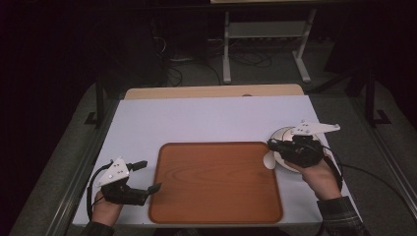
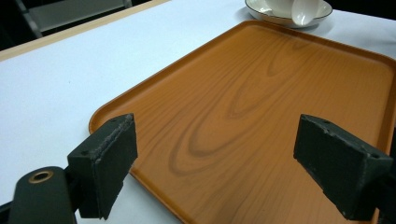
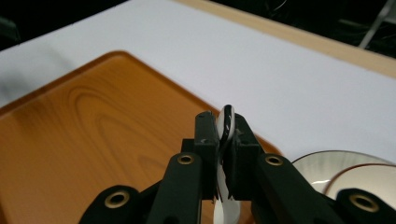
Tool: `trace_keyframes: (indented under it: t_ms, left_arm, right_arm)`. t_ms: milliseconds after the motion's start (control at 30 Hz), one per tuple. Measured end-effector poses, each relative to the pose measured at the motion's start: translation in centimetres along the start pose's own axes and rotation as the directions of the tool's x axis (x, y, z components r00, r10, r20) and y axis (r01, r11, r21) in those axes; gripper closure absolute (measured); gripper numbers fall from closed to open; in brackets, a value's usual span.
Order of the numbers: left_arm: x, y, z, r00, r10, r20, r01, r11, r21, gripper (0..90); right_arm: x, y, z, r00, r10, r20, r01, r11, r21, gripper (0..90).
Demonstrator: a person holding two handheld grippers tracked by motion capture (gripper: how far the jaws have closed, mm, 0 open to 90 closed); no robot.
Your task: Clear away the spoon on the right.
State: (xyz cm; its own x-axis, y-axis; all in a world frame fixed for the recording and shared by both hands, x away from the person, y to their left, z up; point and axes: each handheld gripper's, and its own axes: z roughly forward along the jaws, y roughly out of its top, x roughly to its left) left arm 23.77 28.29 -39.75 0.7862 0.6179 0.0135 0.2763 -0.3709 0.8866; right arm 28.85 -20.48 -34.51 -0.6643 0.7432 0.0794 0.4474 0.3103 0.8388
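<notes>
A wood-grain orange tray [image 1: 216,182] lies in the middle of the white table top. My right gripper [image 1: 271,144] hovers at the tray's right edge, shut on a white spoon [image 1: 269,160] whose bowl hangs below the jaws. In the right gripper view the jaws [image 3: 227,126] pinch the spoon's thin dark-edged handle [image 3: 228,119] above the tray's corner. Just behind stands a white saucer [image 1: 281,135]. My left gripper [image 1: 151,176] rests by the tray's front left corner, open, with only the tray [image 2: 261,107] between its pads [image 2: 109,154].
The saucer [image 2: 261,14] has a thin dark rim and carries a white cup [image 3: 369,182]; the spoon's bowl [image 2: 303,11] hangs over it. A pale wooden strip [image 1: 211,91] runs along the table's far edge. Metal desk legs [image 1: 227,49] and cables lie on the floor beyond.
</notes>
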Motion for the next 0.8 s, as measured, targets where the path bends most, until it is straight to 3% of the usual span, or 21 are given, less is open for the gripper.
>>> trace_keyframes:
  t_ms: [367,700,800]
  left_arm:
    - [-0.1,0.0,0.0,1.0000,0.003,0.002,-0.003,1.0000,0.002,12.9]
    - [-0.1,0.0,0.1,1.0000,0.006,0.006,-0.007,1.0000,0.007,12.9]
    - [-0.1,0.0,0.1,1.0000,0.006,0.005,-0.006,1.0000,0.006,12.9]
  right_arm:
    - [0.7,-0.8,2.1,0.9984,-0.020,-0.052,0.025,0.995,0.101,83.4]
    - [0.9,-0.6,3.3,0.9967,-0.025,-0.078,0.034,0.993,0.114,83.4]
    - [1.0,-0.4,4.1,0.9940,-0.047,-0.099,0.058,0.991,0.119,83.5]
